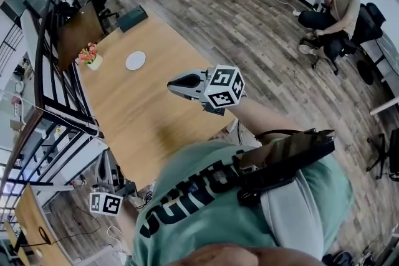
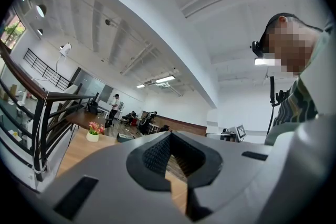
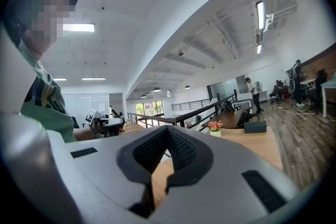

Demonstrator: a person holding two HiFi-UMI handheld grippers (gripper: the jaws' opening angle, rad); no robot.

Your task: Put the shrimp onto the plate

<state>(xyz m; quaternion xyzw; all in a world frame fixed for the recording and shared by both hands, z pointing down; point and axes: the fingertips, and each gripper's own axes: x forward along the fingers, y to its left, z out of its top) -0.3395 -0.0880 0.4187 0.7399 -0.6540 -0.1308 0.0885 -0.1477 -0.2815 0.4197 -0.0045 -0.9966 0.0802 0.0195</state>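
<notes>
- Above the near edge of the wooden table point(image 1: 143, 109), my right gripper point(image 1: 173, 85) hung level in the air; its 2 jaws were pressed together with nothing between them.
- Down at my left side, off the table, my left gripper point(image 2: 170, 150) was likewise closed on nothing, only a thin slit showing between its pads.
- At the far end of the table lay the white plate point(image 1: 135, 60), bare, just beside a small flower pot point(image 1: 89, 58) and well apart from both tools.
- No shrimp could be made out in any of the 3 views; I could not tell where it lay.
- Step, as I judged it: the task had not begun; nothing was picked up and the plate held nothing.
- Next move, as I judged it: the shrimp had to be found first, then 1 gripper's jaws opened and lowered around it. A soft, small body would call for a light squeeze before the carry to the plate.
</notes>
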